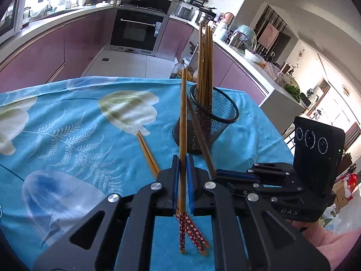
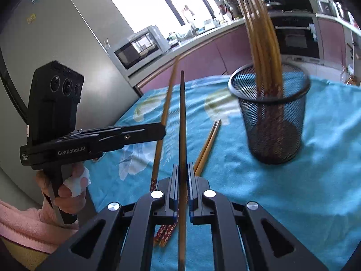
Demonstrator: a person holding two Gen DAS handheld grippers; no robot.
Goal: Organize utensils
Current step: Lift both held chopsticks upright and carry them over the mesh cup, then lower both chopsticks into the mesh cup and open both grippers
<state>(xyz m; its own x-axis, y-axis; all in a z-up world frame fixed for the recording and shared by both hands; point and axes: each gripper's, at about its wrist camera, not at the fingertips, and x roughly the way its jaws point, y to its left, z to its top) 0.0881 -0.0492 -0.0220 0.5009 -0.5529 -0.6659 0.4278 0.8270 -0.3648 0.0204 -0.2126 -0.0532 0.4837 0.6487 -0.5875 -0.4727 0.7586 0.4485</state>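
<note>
My left tongs (image 1: 182,158) pinch one chopstick (image 1: 183,113) upright at center frame; my right tongs (image 2: 182,169) pinch another chopstick (image 2: 182,122), holder (image 2: 270,117) upper right.

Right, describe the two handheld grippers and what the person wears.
Both grippers are matte black with silver pivot bolts and blue-edged finger pads. The left gripper reads "GenRobot.AI" in white; the right gripper shows "DAS". Each carries a black three-lens camera block. A pink fleecy sleeve shows, and a white wrap on one finger.
</note>
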